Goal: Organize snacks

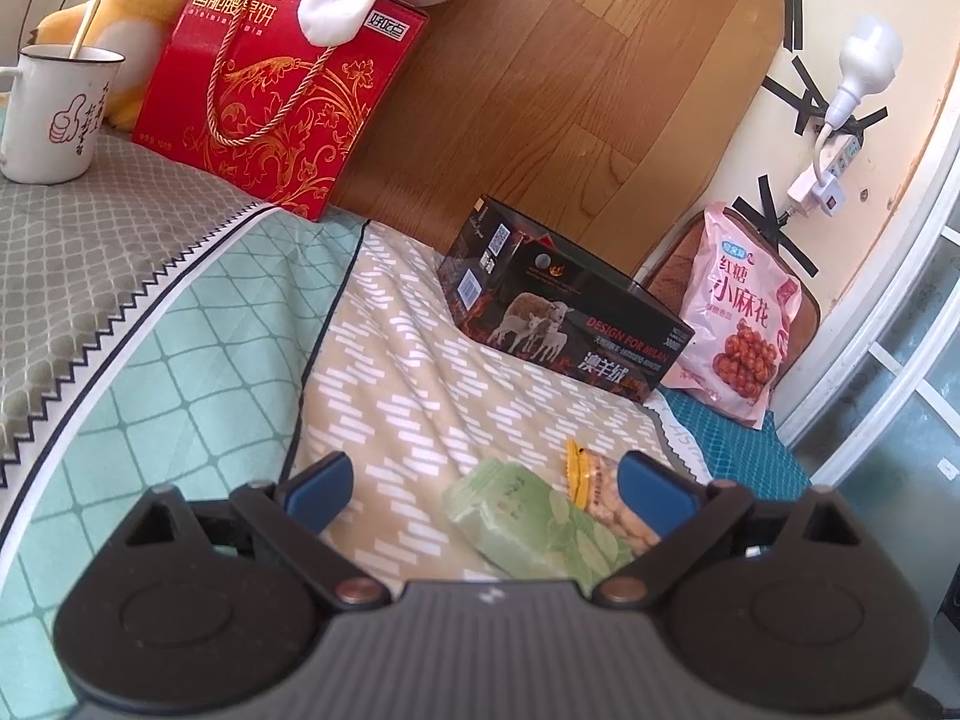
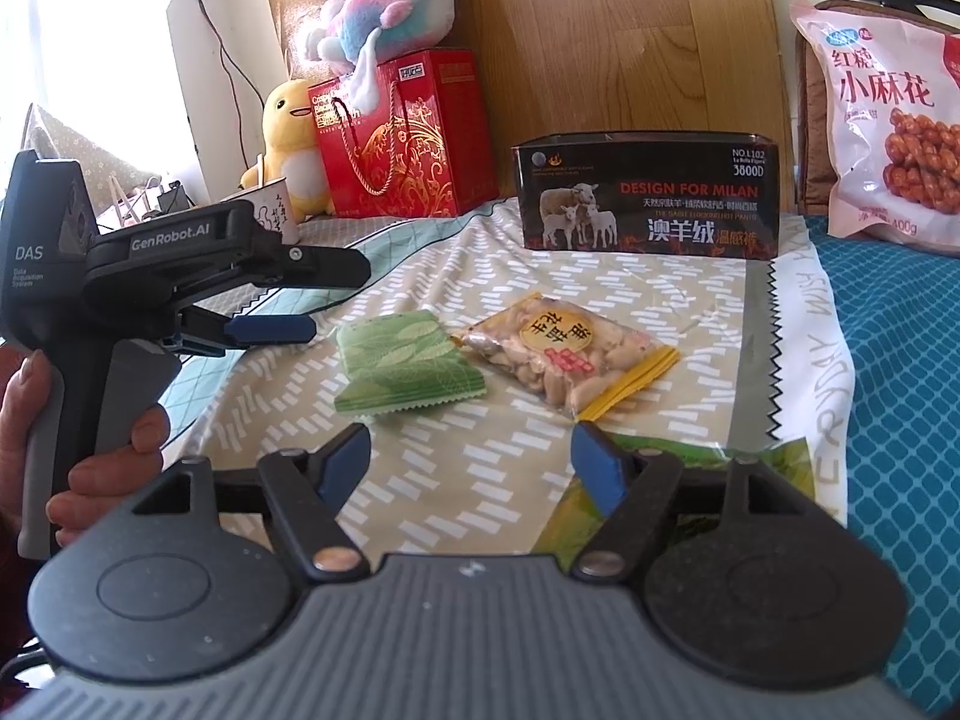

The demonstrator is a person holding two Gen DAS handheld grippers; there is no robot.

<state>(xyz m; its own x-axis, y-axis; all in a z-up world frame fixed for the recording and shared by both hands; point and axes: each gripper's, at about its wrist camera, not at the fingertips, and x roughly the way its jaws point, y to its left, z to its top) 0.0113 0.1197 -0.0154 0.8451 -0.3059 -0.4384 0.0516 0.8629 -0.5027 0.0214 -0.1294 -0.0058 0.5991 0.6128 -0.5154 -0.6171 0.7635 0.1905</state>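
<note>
A green leaf-print snack packet (image 2: 408,363) (image 1: 534,522) and a clear bag of peanuts with a yellow seal (image 2: 570,354) (image 1: 606,492) lie side by side on the patterned beige cloth (image 2: 480,480). An open black box (image 2: 648,198) (image 1: 564,306) printed with sheep stands behind them. My left gripper (image 1: 486,489) is open, hovering just above and beside the green packet; it also shows in the right wrist view (image 2: 270,327). My right gripper (image 2: 474,468) is open and empty, short of both snacks. A green-yellow packet (image 2: 690,468) lies partly hidden under its right finger.
A pink bag of fried dough twists (image 2: 882,126) (image 1: 738,318) leans at the back right. A red biscuit gift box (image 2: 402,138) (image 1: 282,90), plush toys (image 2: 384,12) and a white mug (image 1: 54,114) stand at the back left, before a wooden headboard (image 1: 540,90).
</note>
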